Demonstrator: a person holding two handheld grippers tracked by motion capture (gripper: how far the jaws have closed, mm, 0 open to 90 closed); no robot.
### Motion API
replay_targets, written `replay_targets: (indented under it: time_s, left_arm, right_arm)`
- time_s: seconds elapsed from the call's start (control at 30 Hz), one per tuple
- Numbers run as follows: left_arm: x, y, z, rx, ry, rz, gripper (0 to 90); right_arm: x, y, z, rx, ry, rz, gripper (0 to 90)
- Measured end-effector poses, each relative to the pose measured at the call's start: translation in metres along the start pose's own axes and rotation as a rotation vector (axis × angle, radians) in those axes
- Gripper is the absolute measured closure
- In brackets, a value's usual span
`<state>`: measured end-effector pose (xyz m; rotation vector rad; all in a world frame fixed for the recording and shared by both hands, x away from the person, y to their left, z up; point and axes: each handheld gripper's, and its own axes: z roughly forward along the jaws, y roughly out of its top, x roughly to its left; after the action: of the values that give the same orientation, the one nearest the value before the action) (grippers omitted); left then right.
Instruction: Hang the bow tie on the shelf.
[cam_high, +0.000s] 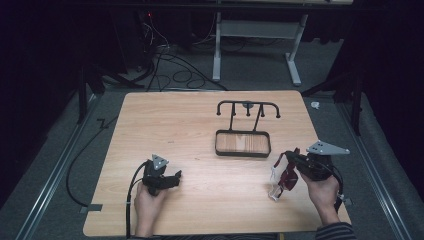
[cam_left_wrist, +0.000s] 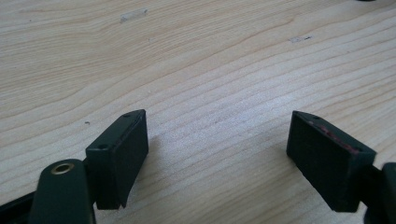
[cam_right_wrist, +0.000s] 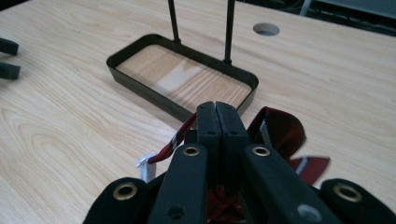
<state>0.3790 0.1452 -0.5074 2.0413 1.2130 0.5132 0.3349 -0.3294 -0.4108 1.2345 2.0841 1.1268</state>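
while your right gripper (cam_high: 292, 162) jaws pinch the dark red striped lanyard (cam_high: 288, 176), lift it toward the black hook rack (cam_high: 248, 106); left gripper (cam_high: 172, 178) jaws gape wide.

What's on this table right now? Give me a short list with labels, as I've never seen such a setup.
Surface: light wooden table
Stand: black metal hook rack rising from a wood-floored tray
Left gripper: jaws wide apart, holding nothing, low over bare wood
Right gripper: jaws closed on a dark red strap
Strap's end: clear plastic piece hanging from it
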Motion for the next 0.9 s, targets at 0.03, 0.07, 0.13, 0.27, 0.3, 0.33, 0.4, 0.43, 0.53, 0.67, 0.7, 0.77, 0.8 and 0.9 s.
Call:
replay_targets:
  time_s: [0.03,0.07,0.13,0.27,0.3,0.33,0.4,0.43,0.53,0.67,0.7,0.77,0.8,0.9]
  left_arm:
    - [0.0,0.0,0.0,0.0,0.0,0.0,21.1]
    - [0.0,0.0,0.0,0.0,0.0,0.0,21.1]
    - [0.0,0.0,0.0,0.0,0.0,0.0,21.1]
    - [0.0,0.0,0.0,0.0,0.0,0.0,21.0]
    - [0.0,0.0,0.0,0.0,0.0,0.0,21.1]
    - [0.0,0.0,0.0,0.0,0.0,0.0,21.0]
    - [0.0,0.0,0.0,0.0,0.0,0.0,21.0]
    - [0.0,0.0,0.0,0.0,0.0,0.0,21.0]
    - [0.0,0.0,0.0,0.0,0.0,0.0,21.0]
    - [0.0,0.0,0.0,0.0,0.0,0.0,21.1]
    - [0.0,0.0,0.0,0.0,0.0,0.0,21.1]
    - [0.0,0.0,0.0,0.0,0.0,0.0,21.1]
    - [0.0,0.0,0.0,0.0,0.0,0.0,21.0]
    - [0.0,0.0,0.0,0.0,0.0,0.0,21.0]
  right_arm:
    - [0.002,0.002,-0.001,-0.001,0.001,0.008,90.0]
    - [0.002,0.004,-0.001,-0.005,0.002,-0.002,90.0]
    - [0.003,0.009,-0.002,-0.008,0.001,-0.009,90.0]
    - [0.006,0.017,-0.003,-0.027,0.003,-0.019,90.0]
    - [0.006,0.019,-0.002,-0.031,0.002,-0.022,90.0]
    - [0.007,0.02,-0.002,-0.032,0.003,-0.025,90.0]
    - [0.008,0.022,-0.002,-0.035,0.006,-0.023,90.0]
    - [0.008,0.023,-0.002,-0.038,0.007,-0.023,90.0]
    - [0.01,0.026,-0.001,-0.037,0.008,-0.03,90.0]
    - [0.013,0.03,-0.003,-0.05,0.013,-0.038,90.0]
    - [0.014,0.032,-0.003,-0.051,0.013,-0.039,90.0]
    - [0.015,0.033,-0.003,-0.054,0.016,-0.044,90.0]
    - [0.015,0.034,-0.003,-0.055,0.017,-0.043,90.0]
    - [0.016,0.036,-0.002,-0.053,0.018,-0.043,90.0]
